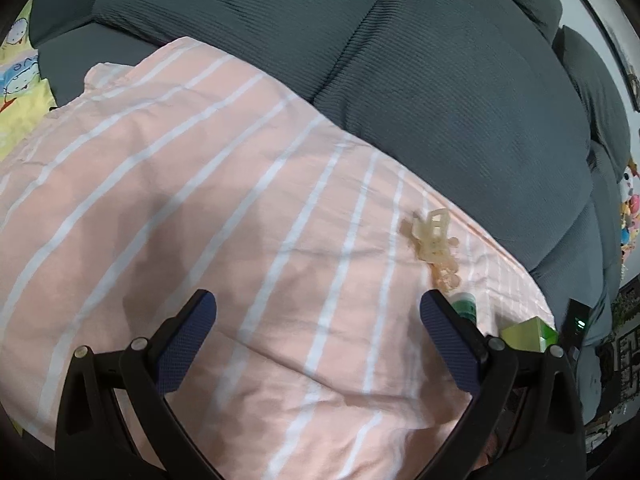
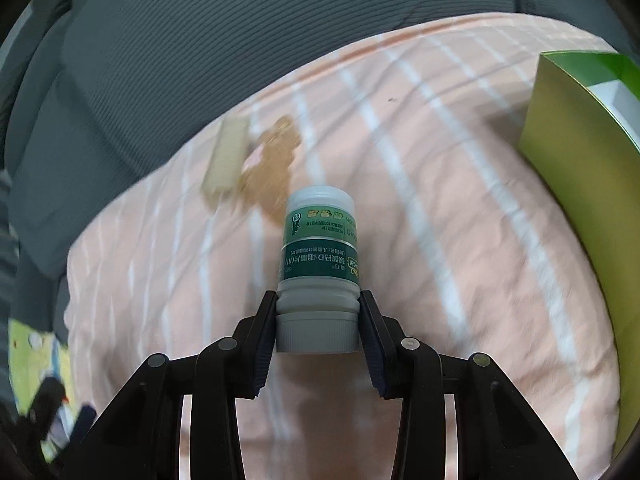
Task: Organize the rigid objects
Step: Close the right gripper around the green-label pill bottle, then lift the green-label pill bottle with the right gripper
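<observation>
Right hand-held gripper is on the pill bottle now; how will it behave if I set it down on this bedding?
The bottle looks like rigid plastic, so it should not deform. The right hand-held gripper clamps only its cap end, so it may pivot. Being round, it will probably roll or tip on the soft striped bedding.

Striped pink bedding, hair clips, green box

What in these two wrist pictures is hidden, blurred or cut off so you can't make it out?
- Hair clips, right wrist view: motion blur smears their shapes.
- Green box, right wrist view: cut off by the picture's edge.
- Bottle, left wrist view: mostly hidden behind the left gripper finger.
- Bottle's cap top, right wrist view: faces the camera's underside, between the right gripper pads.
</observation>
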A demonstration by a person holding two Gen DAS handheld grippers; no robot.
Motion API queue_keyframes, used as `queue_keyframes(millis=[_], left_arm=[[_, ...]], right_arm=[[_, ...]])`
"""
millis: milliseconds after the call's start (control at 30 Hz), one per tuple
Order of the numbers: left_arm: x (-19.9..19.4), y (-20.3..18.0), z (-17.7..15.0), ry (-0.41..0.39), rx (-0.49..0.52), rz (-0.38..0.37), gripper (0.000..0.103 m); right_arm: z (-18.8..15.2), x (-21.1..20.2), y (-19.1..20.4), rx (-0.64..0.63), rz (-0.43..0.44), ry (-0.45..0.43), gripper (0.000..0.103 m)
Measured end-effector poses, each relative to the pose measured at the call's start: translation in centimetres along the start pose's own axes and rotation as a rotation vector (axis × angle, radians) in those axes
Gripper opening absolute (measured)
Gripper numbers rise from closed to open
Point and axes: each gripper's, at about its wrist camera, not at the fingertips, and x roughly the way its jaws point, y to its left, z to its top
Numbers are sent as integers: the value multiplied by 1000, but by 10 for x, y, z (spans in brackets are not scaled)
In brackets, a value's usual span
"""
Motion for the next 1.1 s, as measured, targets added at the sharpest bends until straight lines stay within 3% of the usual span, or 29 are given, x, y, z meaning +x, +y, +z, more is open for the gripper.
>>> queue_keyframes(millis=[367,533,800,900,967,1100], left_arm=[[-4,27,7,-12,-62,36,102],[-3,31,7,-3,-88,8,102],[7,24,4,34,-53,41,102],[18,19,0,80,-23,62,102],[26,13,-3,107,9,84,102],[35,5,-8,158,35,61,101]], right_arm=[[-36,-1,65,-225,95,91,41],[-42,15,79,-282,62,135,41],[-36,13,65,-234,68,138,42],[-32,-1,57,-225,58,104,53],[-28,-9,52,-203,76,79,60],[-18,-25,36,-122,159,20,61]])
